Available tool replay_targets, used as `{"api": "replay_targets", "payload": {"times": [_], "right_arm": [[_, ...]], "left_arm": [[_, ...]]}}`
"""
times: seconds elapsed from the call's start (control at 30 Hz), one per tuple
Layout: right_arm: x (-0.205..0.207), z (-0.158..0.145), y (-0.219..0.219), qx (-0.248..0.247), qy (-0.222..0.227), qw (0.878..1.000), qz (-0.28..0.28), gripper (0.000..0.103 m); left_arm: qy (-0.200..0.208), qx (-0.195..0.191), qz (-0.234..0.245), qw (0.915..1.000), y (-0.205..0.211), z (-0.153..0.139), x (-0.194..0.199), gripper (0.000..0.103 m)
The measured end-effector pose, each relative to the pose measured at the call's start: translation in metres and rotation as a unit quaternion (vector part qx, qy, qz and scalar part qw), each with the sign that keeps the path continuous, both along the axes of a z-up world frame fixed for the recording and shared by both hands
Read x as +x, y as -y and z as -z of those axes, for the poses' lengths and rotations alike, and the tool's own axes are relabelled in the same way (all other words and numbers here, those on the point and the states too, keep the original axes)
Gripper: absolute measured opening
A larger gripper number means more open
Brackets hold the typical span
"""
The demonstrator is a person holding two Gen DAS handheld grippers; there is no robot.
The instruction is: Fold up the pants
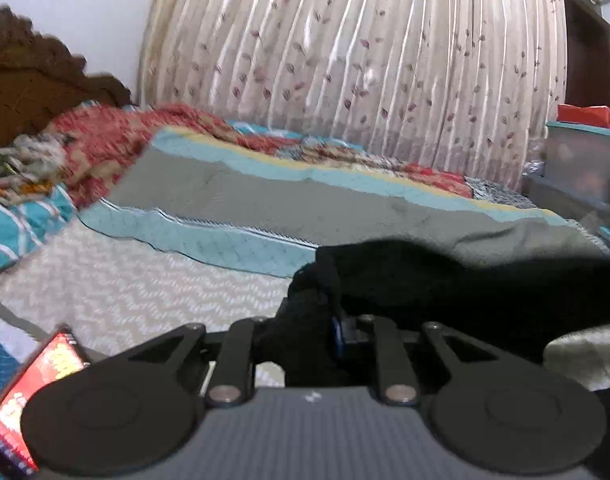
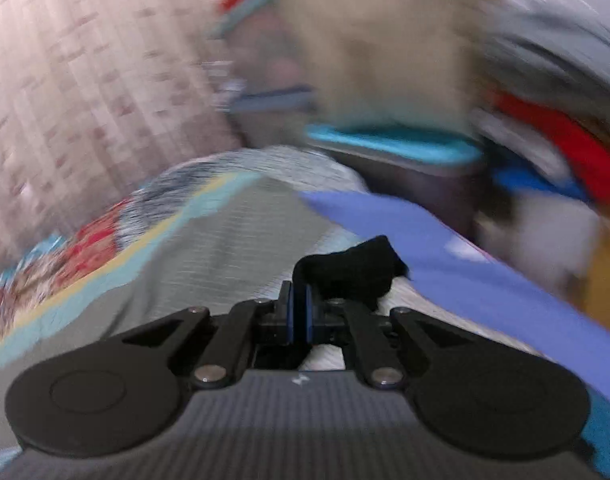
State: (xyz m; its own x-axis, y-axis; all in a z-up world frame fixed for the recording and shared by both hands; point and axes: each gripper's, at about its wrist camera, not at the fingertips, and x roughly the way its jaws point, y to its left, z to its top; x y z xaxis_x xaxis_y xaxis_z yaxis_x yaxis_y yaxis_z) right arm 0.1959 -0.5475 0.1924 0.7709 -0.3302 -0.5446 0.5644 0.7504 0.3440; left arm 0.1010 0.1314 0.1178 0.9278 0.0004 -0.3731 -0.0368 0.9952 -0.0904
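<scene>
The pants [image 1: 445, 280] are black cloth, bunched on the bed at the lower right of the left wrist view. My left gripper [image 1: 329, 320] is shut on a thick fold of them. The cloth hides most of its fingers, and only one blue pad [image 1: 337, 334] shows. In the right wrist view, which is blurred, my right gripper [image 2: 301, 312] is shut, with its blue pads [image 2: 291, 312] pressed together on a thin edge of the black pants [image 2: 345, 272]. That cloth loops over the fingertips and hangs to the right.
The bed carries a grey sheet [image 1: 265, 196], a teal-edged quilt [image 1: 209, 240] and a white zigzag cover [image 1: 145, 288]. Behind it are a red patterned blanket [image 1: 117, 136] and a flowered curtain [image 1: 345, 52]. A lidded plastic box [image 1: 581, 160] stands at the right. A red screen [image 1: 29, 392] lies lower left.
</scene>
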Motion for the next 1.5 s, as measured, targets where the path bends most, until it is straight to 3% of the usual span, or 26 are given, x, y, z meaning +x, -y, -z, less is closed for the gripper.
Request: {"api": "replay_targets", "payload": {"times": [0.1, 0.2, 0.3, 0.4, 0.5, 0.57, 0.63, 0.77, 0.83, 0.97, 1.17, 1.33, 1.5], "right_arm": [[-0.042, 0.016, 0.021, 0.01, -0.021, 0.999, 0.046, 0.002], [-0.078, 0.028, 0.03, 0.043, -0.016, 0.998, 0.052, 0.002], [-0.102, 0.032, 0.011, 0.031, -0.027, 0.999, -0.004, 0.007], [-0.135, 0.051, -0.005, 0.056, -0.017, 0.997, -0.044, 0.009], [-0.156, 0.081, -0.008, 0.103, -0.015, 0.993, -0.052, 0.021], [-0.161, 0.103, -0.003, 0.139, -0.024, 0.989, -0.039, 0.038], [-0.169, 0.115, 0.002, 0.177, -0.016, 0.984, -0.017, 0.04], [-0.166, 0.135, 0.014, 0.224, 0.009, 0.974, 0.009, 0.04], [-0.158, 0.134, 0.018, 0.214, 0.012, 0.977, 0.015, 0.042], [-0.134, 0.143, 0.025, 0.168, -0.005, 0.986, 0.012, 0.056], [-0.128, 0.155, 0.02, 0.15, -0.016, 0.989, 0.0, 0.056], [-0.151, 0.161, 0.043, 0.169, 0.025, 0.985, 0.034, 0.056], [-0.142, 0.163, 0.047, 0.192, 0.033, 0.981, -0.009, 0.056]], "left_arm": [[-0.007, -0.003, -0.006, 1.0, 0.001, 0.002, -0.015, 0.017], [-0.02, -0.017, 0.005, 0.9996, -0.005, 0.001, -0.021, 0.017], [-0.018, -0.008, 0.005, 0.9998, -0.001, -0.001, -0.023, 0.017], [-0.017, -0.012, 0.004, 0.9998, 0.0, -0.002, -0.023, 0.018], [-0.022, -0.019, 0.001, 0.9996, -0.001, -0.003, -0.02, 0.018], [-0.026, -0.021, 0.001, 0.9994, -0.004, -0.003, -0.019, 0.018], [-0.029, -0.021, 0.0, 0.9994, -0.004, -0.005, -0.019, 0.018], [-0.032, -0.019, -0.003, 0.9993, -0.004, -0.005, -0.018, 0.018], [-0.035, -0.02, -0.007, 0.9992, -0.004, -0.006, -0.017, 0.018], [-0.038, -0.017, -0.012, 0.9991, -0.002, -0.009, -0.018, 0.018], [-0.044, -0.011, -0.018, 0.9988, 0.002, -0.011, -0.017, 0.018], [-0.047, -0.011, -0.02, 0.9986, 0.004, -0.012, -0.018, 0.018], [-0.051, -0.013, -0.025, 0.9983, 0.006, -0.014, -0.019, 0.018]]}}
